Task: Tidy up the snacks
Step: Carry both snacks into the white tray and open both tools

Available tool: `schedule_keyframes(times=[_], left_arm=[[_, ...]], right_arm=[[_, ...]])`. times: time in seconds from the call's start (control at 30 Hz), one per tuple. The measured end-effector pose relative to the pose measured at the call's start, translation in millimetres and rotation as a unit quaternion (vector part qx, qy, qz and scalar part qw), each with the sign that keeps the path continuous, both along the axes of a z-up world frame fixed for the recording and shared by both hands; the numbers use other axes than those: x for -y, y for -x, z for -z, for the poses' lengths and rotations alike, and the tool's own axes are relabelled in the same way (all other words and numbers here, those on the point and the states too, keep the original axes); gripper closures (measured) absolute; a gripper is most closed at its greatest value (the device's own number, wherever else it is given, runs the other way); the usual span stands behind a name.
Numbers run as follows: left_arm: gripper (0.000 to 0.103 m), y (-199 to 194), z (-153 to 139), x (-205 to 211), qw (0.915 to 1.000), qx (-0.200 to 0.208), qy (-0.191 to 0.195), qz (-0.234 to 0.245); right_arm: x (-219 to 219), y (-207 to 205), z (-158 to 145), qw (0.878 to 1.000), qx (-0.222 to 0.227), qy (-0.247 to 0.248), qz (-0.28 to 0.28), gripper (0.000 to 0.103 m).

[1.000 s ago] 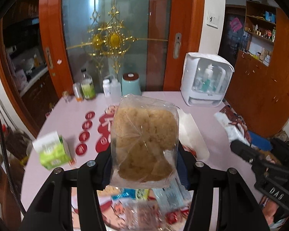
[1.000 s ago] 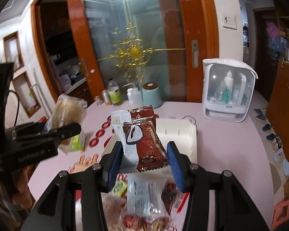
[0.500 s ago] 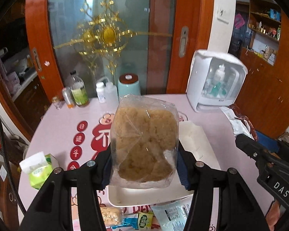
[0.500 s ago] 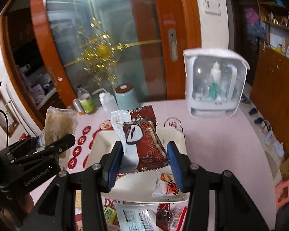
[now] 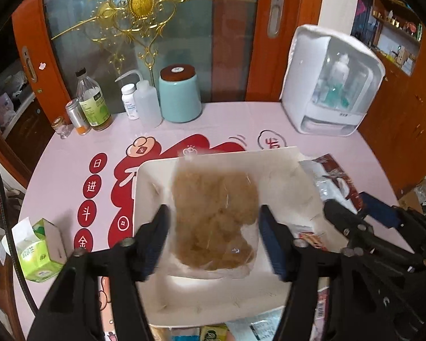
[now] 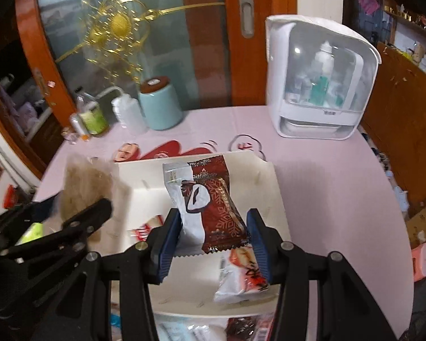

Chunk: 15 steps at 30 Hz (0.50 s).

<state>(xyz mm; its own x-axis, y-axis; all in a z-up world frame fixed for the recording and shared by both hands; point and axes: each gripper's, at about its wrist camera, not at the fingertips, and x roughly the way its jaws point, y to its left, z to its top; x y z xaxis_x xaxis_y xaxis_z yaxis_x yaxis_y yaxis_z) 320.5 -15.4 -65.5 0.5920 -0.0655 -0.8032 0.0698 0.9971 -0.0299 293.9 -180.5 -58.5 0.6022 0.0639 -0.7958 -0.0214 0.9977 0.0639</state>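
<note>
Moved: both of your grippers are dropping toward the white tray [image 5: 144, 199] since the earlier frame.
Left gripper [image 5: 213, 238]: jaws are opening wide, clear bag of brown snack [image 5: 213, 213] is slipping free onto the tray centre.
Right gripper [image 6: 213, 233]: you're clamping the red-and-white packet [image 6: 210, 207], tray at 12 o'clock.
Tip: be lowering flat, releasing beside the bag at 3 o'clock.
</note>
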Motion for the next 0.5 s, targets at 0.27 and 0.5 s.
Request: schedule_keyframes(times=[0.27,0.5], left_arm=[[0.001,-8,12,-13,0.9995,-0.021,0.021,0.009],[0.001,-1,10,-19,0.9993,-0.029,0.024,-0.002]], right_arm=[[11,-14,30,0.999,-0.039,-0.034,0.011,0.049],[5,-10,33,0.998,-0.042,-0.05,0.005,0.042]])
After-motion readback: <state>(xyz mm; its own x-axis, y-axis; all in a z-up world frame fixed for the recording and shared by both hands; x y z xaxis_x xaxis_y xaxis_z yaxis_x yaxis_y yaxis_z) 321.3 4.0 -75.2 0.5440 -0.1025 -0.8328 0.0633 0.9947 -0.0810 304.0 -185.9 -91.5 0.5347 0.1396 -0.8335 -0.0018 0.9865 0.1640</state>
